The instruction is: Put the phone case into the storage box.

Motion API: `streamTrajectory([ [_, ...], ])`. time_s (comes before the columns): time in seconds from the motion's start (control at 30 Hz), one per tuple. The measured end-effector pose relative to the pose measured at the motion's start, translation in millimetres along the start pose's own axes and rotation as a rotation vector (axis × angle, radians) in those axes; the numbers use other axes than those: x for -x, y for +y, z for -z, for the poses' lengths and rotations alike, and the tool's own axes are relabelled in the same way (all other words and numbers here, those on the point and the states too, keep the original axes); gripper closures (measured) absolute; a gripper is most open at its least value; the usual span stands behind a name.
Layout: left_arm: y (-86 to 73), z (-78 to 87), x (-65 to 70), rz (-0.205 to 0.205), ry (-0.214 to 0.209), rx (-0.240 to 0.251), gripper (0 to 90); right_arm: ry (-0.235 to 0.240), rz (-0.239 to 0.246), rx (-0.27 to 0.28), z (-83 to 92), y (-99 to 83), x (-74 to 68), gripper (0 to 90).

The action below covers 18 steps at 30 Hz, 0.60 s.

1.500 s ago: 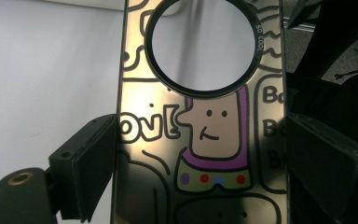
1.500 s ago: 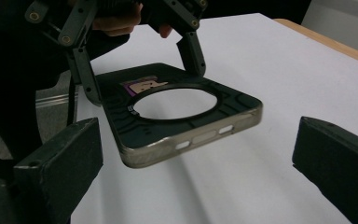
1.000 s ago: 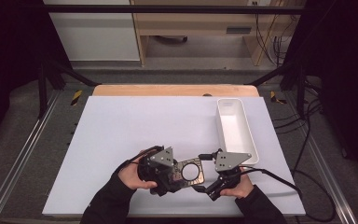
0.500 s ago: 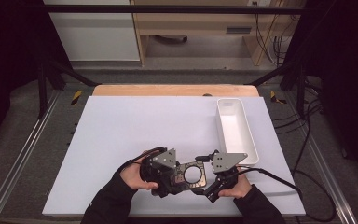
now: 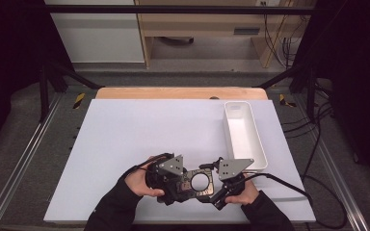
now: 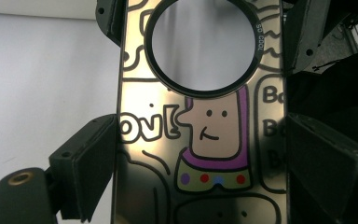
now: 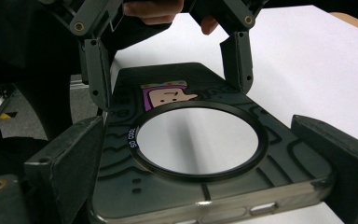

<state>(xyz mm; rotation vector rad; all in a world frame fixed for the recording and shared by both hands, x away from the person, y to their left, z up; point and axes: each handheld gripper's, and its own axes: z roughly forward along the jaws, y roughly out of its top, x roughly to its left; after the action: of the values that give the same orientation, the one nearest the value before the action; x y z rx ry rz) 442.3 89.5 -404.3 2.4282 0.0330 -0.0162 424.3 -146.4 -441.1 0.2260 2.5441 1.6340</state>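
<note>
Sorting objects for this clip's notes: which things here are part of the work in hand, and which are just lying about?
In the job:
- phone case, cartoon print with a round ring
- left gripper, shut on its edges
- right gripper, jaws either side of it

Lying about:
- white tray
- cables beyond the table

A phone case [image 5: 198, 182] is held between the left gripper [image 5: 180, 180] and right gripper [image 5: 217, 185] above the white table [image 5: 139, 134]. A white tray [image 5: 243, 134] is set at far right.

Phone case [image 5: 196, 183] being held just above the near edge of the white table [image 5: 139, 130], lying roughly level, dark glossy back showing black doodle lines, a purple-collared cartoon figure [image 6: 216, 140], a large round ring opening [image 7: 198, 140].
</note>
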Motion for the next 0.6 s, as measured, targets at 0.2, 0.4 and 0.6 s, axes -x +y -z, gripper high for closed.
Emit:
streamTrajectory([
  [0.2, -0.8, -0.6, 0.0, -0.002, 0.001, -0.002, 11.2, 0.01, 0.004, -0.002, -0.3, -0.8, 0.3, 7.1],
  [0.4, -1.6, -1.0, -0.4, -0.01, -0.002, -0.008, 11.2, 0.021, 0.015, 0.002, 0.1, -1.0, 1.3, 8.1],
  [0.6, -2.7, -1.7, -0.9, -0.017, -0.004, -0.013, 11.1, 0.03, 0.015, -0.001, -0.1, -1.3, 2.1, 8.9],
])
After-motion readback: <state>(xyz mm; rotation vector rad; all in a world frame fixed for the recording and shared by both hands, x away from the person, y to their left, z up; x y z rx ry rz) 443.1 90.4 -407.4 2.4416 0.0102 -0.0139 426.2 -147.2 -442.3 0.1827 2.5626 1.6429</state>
